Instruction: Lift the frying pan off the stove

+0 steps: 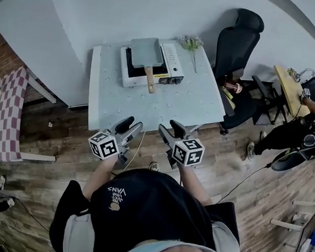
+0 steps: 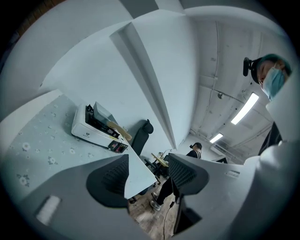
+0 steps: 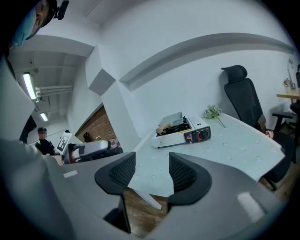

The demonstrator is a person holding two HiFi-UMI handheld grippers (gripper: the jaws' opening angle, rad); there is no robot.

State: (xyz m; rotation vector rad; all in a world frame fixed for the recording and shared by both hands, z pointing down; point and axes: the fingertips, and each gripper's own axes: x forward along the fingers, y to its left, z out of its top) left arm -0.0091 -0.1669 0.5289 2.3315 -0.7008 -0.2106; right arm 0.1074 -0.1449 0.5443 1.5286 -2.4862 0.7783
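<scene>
Left gripper [image 1: 129, 127]: jaws apart, empty, short of the table [image 1: 164, 104].
Right gripper [image 1: 170, 130]: jaws apart, empty.
Frying pan [image 1: 147, 52]: square, grey, pale wooden handle [image 1: 150, 78] toward the grippers; sits on the white stove [image 1: 173, 64] at the table's far edge.

The frying pan [image 1: 146, 52] covers much of the stove [image 1: 172, 64], so I cannot see what lies beneath it. The stove's print is too small for me to read. Far right of the stove a person [image 1: 303, 134] is cut off by the edge, and far left of it so is a checked table [image 1: 4, 113].
</scene>
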